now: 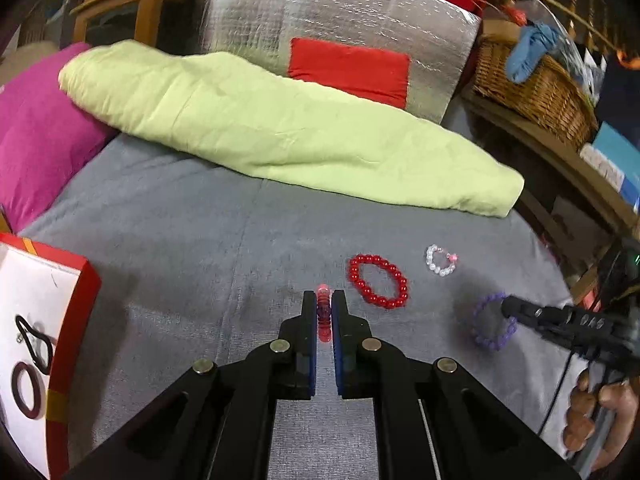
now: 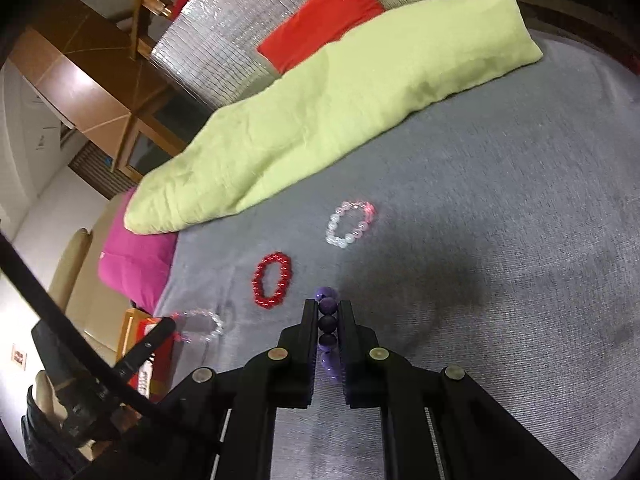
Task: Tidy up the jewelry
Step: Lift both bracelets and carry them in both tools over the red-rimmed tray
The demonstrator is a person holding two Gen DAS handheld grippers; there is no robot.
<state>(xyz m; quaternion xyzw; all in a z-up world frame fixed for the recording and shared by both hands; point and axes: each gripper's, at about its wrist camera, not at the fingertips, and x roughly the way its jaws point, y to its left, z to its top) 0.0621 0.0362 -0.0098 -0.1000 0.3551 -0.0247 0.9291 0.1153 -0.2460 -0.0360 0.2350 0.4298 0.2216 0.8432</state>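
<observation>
My left gripper [image 1: 323,298] is shut on a clear bead bracelet with pink beads [image 1: 323,314], seen edge-on between the pads. In the right wrist view this clear bracelet [image 2: 200,324] hangs from the left gripper [image 2: 170,324] just above the grey blanket. My right gripper [image 2: 328,306] is shut on a purple bead bracelet [image 2: 329,336]. From the left wrist view, the purple bracelet [image 1: 486,322] shows at the tip of the right gripper [image 1: 506,309]. A red bead bracelet [image 1: 378,280] [image 2: 272,276] and a white bead bracelet [image 1: 440,260] [image 2: 350,224] lie loose on the blanket.
A red box with a white inside [image 1: 76,320] stands at the left edge and holds a black loop [image 1: 34,342] and a dark bangle [image 1: 26,390]. A green pillow [image 1: 280,128], a pink cushion [image 1: 36,132] and a wicker basket [image 1: 536,84] lie beyond.
</observation>
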